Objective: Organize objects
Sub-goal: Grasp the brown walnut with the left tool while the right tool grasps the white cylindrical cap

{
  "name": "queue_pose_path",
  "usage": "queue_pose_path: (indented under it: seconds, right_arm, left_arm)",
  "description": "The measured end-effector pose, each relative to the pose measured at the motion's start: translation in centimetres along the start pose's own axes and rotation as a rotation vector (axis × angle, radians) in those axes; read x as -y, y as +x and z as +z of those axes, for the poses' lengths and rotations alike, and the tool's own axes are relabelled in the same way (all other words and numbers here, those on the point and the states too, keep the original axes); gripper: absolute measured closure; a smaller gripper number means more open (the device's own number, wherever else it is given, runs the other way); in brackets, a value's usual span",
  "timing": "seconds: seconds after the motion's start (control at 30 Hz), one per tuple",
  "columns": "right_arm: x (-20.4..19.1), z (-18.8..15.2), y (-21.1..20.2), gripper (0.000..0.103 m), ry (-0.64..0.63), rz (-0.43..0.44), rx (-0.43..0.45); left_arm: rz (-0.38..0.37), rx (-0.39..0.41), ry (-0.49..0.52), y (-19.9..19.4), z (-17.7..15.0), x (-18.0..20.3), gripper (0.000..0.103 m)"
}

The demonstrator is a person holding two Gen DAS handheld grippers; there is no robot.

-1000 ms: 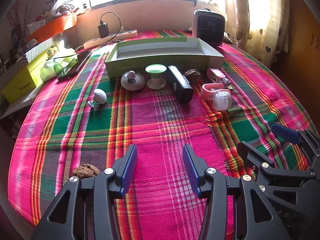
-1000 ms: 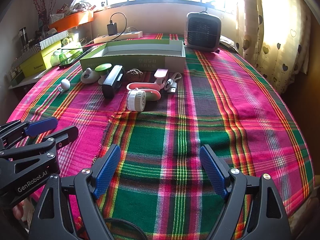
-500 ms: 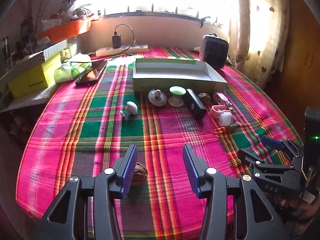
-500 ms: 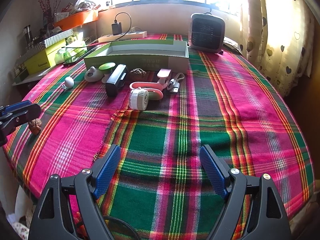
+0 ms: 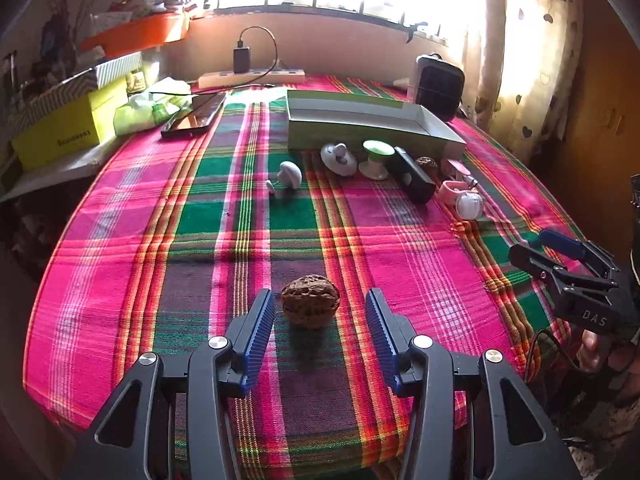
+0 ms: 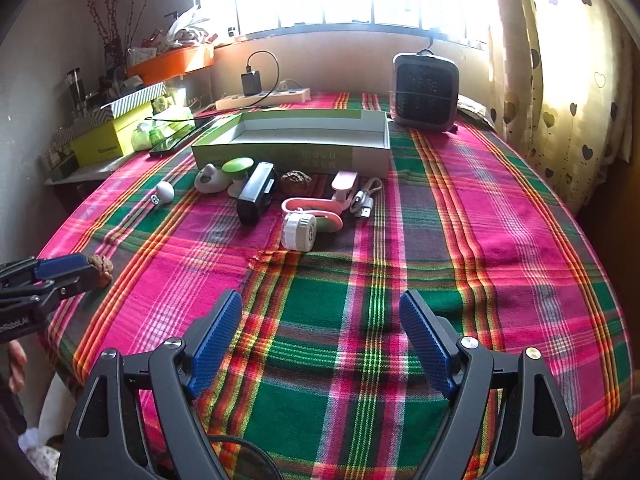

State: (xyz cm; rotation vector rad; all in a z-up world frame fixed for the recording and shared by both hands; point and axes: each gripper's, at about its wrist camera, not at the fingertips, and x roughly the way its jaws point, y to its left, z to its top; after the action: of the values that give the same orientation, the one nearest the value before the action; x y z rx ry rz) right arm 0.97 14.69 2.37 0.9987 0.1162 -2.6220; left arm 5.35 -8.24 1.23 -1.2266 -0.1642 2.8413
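A brown walnut (image 5: 310, 299) lies on the plaid tablecloth between the blue pads of my left gripper (image 5: 319, 305), which is open and not touching it. From the right wrist view the same walnut (image 6: 102, 268) sits just past the left gripper (image 6: 60, 270). My right gripper (image 6: 320, 320) is open over bare cloth with nothing in it. An open green box (image 6: 288, 156) stands at the back. In front of it lie a white knob (image 6: 164, 192), a black device (image 6: 256, 194), a second walnut (image 6: 295, 183), a pink clip lamp (image 6: 316, 212) and a white cylinder (image 6: 298, 232).
A small heater (image 6: 425, 92) stands behind the box at the right, a power strip (image 6: 262, 98) along the wall. A phone (image 5: 194, 116) and a yellow box (image 5: 60, 132) sit at the far left. The table's near edge runs just under both grippers.
My left gripper has pulled back and swung left, so the walnut that lay off its left finger is now centred between the fingers. The right gripper drew back slightly.
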Motion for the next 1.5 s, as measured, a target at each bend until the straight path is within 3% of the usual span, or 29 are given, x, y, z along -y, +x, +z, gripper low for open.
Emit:
queue_pose_path:
  seconds: [0.17, 0.33, 0.57, 0.63, 0.77, 0.93, 1.5]
  right_arm:
    - [-0.2, 0.3, 0.2, 0.022, -0.005, 0.003, 0.006]
    - [0.0, 0.6, 0.6, 0.022, 0.009, 0.005, -0.005]
    - [-0.1, 1.2, 1.5, 0.022, 0.013, -0.007, -0.019]
    - [-0.1, 1.6, 1.7, 0.029, 0.021, -0.015, -0.017]
    - [0.1, 2.3, 2.4, 0.031, 0.051, -0.020, -0.022]
    - [-0.2, 2.9, 3.7, 0.048, 0.051, -0.036, -0.054]
    - [-1.1, 4.1, 6.0, 0.080, 0.056, -0.062, -0.109]
  left_arm:
    - [0.006, -0.016, -0.025, 0.8, -0.1, -0.5, 0.059]
    - [0.001, -0.019, -0.023, 1.1, 0.1, -0.6, 0.072]
    - [-0.001, -0.015, -0.018, 1.9, 0.9, -0.6, 0.072]
    - [-0.011, -0.018, -0.013, 2.3, 1.2, -0.4, 0.072]
    - [-0.031, -0.024, 0.003, 3.2, 2.1, 0.3, 0.072]
    - [-0.053, -0.027, 0.020, 4.4, 3.2, 0.9, 0.072]
    - [-0.126, -0.044, 0.068, 7.2, 6.4, 1.9, 0.073]
